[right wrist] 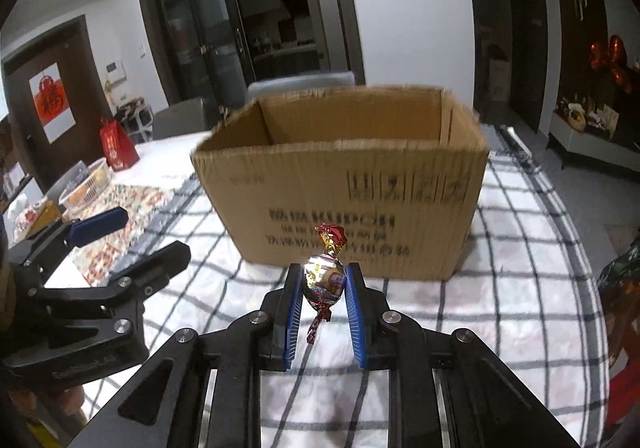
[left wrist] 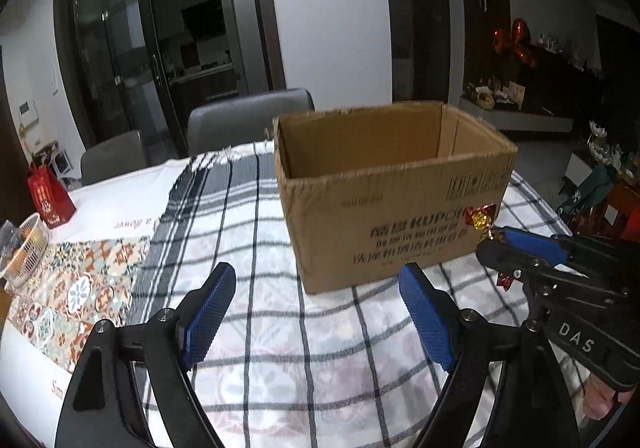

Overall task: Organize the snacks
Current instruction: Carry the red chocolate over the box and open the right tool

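Observation:
An open brown cardboard box (left wrist: pixel 384 204) (right wrist: pixel 344 188) stands on the checked tablecloth, just beyond both grippers. My right gripper (right wrist: pixel 323 282) is shut on a foil-wrapped candy (right wrist: pixel 325 276) with red and gold twisted ends, held above the cloth in front of the box's near wall. In the left wrist view that same candy (left wrist: pixel 482 217) sticks out of the right gripper (left wrist: pixel 494 244) at the right edge. My left gripper (left wrist: pixel 320 296) stands wide open with nothing between its blue pads, low over the cloth to the left of the box's front corner. It also shows as the left gripper (right wrist: pixel 132 232) at the left of the right wrist view.
A white wire basket (left wrist: pixel 28 248) (right wrist: pixel 90 184) with snacks and a red gift bag (left wrist: pixel 50 200) (right wrist: pixel 117 146) sit at the table's left. Grey chairs (left wrist: pixel 248 120) stand behind the table. A dark wrapped bundle (right wrist: pixel 624 288) lies at the right edge.

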Demonstrator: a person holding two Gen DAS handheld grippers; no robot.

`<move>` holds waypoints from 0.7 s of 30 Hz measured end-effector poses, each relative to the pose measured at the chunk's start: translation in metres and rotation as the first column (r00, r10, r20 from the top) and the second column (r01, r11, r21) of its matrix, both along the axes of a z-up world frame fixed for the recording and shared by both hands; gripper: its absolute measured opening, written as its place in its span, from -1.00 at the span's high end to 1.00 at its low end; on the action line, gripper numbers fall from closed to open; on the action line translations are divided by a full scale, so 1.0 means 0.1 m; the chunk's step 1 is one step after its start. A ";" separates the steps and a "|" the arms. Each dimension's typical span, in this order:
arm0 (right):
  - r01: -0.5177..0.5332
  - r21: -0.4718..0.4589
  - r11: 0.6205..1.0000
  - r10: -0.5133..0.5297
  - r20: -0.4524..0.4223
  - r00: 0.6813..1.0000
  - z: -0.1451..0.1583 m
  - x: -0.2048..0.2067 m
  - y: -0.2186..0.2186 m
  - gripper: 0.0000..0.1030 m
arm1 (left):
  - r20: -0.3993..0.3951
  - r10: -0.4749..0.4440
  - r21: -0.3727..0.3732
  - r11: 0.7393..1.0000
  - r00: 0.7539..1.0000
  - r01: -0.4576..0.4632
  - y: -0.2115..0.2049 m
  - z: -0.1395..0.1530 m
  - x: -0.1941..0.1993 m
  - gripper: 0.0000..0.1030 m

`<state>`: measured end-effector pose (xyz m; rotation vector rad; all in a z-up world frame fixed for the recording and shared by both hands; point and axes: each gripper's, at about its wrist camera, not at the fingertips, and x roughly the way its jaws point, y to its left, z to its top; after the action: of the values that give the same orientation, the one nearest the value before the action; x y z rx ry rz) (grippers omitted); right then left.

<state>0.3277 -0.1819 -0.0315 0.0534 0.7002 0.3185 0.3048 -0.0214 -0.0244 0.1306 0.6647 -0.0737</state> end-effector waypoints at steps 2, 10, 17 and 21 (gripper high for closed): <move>0.007 0.003 1.000 -0.007 0.025 1.000 0.11 0.03 -0.03 0.57 | 0.016 -0.003 0.004 1.000 1.000 0.003 -0.02 0.07 0.02 -0.63; 0.037 -0.004 0.999 -0.037 0.102 0.994 0.44 0.21 -0.10 0.57 | 0.101 -0.010 0.027 1.000 0.995 0.007 -0.08 0.38 0.20 -0.63; 0.044 -0.031 0.999 -0.040 0.127 0.991 0.58 0.50 -0.07 0.57 | 0.118 -0.009 0.027 1.000 0.993 0.005 -0.09 0.48 0.37 -0.64; 0.056 -0.046 0.997 -0.050 0.124 0.991 0.60 0.69 -0.06 0.56 | 0.118 0.001 0.025 1.000 0.993 -0.004 -0.06 0.47 0.46 -0.64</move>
<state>0.3971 -0.1876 0.0285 0.0051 0.5834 0.2507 0.3504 -0.0277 0.0225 0.1577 0.5478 -0.0550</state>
